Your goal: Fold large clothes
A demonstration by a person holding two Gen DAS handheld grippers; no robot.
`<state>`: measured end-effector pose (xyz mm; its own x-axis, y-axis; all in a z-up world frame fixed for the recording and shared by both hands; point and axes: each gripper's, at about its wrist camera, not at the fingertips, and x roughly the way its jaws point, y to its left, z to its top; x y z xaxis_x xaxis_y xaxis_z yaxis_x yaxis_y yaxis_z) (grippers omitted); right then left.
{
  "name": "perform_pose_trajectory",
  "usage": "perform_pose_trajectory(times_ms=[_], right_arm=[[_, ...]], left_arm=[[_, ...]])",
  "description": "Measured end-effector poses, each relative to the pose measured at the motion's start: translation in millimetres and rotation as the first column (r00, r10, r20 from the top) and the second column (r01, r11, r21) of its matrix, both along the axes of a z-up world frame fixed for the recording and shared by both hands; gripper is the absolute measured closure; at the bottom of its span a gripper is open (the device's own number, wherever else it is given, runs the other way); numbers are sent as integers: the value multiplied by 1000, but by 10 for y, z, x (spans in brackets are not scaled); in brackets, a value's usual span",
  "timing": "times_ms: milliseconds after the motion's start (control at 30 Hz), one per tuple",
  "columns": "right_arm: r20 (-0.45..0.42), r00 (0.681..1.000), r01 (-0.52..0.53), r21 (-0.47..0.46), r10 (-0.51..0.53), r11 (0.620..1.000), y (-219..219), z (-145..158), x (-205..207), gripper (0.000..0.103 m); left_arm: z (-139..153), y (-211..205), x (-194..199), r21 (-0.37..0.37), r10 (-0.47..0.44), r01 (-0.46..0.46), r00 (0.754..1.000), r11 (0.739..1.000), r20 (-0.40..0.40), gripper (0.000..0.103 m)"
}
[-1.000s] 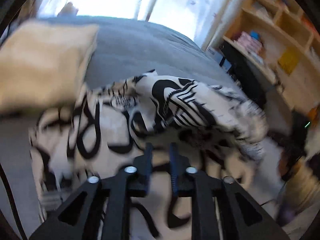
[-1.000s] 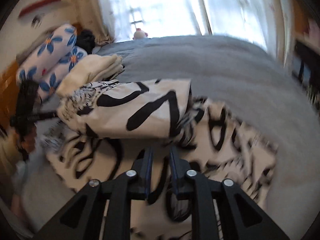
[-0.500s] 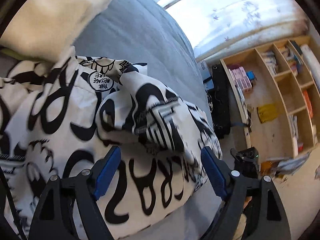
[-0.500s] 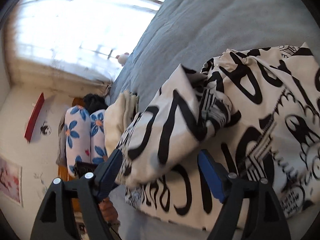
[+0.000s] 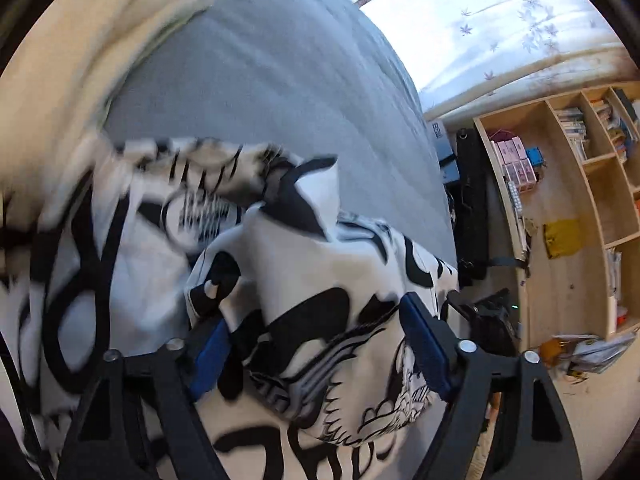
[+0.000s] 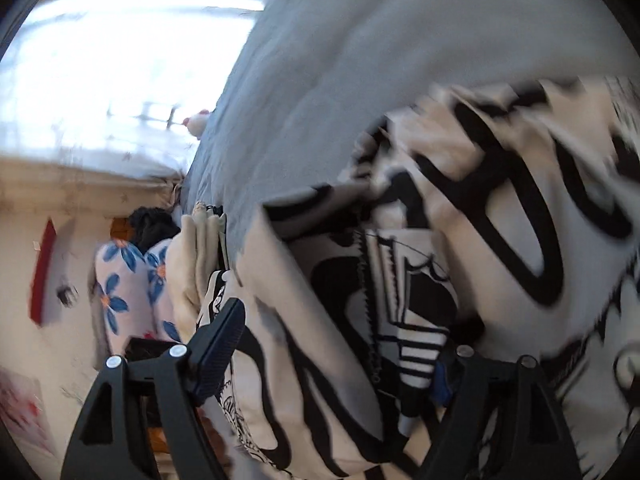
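Note:
A large white garment with bold black lettering and drawings (image 5: 320, 312) lies on a grey bed (image 5: 260, 80). My left gripper (image 5: 316, 344) is open, its blue pads either side of a raised fold of the cloth. In the right wrist view the same garment (image 6: 500, 240) fills the right and middle. My right gripper (image 6: 332, 352) is open, with a folded flap of the cloth between its fingers; the right pad is mostly hidden by cloth.
A cream folded blanket (image 5: 80, 40) lies at the bed's upper left and also shows in the right wrist view (image 6: 192, 264). Blue-flowered pillows (image 6: 128, 288) lean behind it. Wooden shelves (image 5: 580, 200) and a black bag (image 5: 472, 208) stand beside the bed.
Both grippers went from shut to open a second ago. Since then both have moved closer, so folds of the garment now sit between their fingers.

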<state>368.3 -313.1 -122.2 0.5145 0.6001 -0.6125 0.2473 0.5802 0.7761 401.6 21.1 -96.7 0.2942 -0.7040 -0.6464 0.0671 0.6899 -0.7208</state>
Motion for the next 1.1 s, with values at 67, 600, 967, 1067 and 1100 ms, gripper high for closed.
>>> perform_pose_trajectory(times_ms=[67, 600, 967, 1067, 1100], right_arm=[[85, 996, -31, -80, 38, 996, 64, 169, 79, 43], [120, 954, -252, -167, 274, 953, 333, 157, -140, 50], [174, 954, -238, -53, 244, 970, 612, 373, -613, 95], [120, 969, -227, 89, 216, 970, 590, 410, -865, 97], [100, 973, -219, 131, 207, 967, 576, 394, -942, 97]], left_arm=[[138, -54, 52, 27, -7, 5, 997, 1000, 73, 56], [137, -135, -205, -78, -43, 54, 990, 995, 136, 50], [296, -328, -458, -50, 15, -12, 998, 999, 56, 100], [297, -177, -592, -14, 53, -54, 996, 998, -77, 100], [251, -102, -657, 1, 69, -70, 988, 998, -138, 100]])
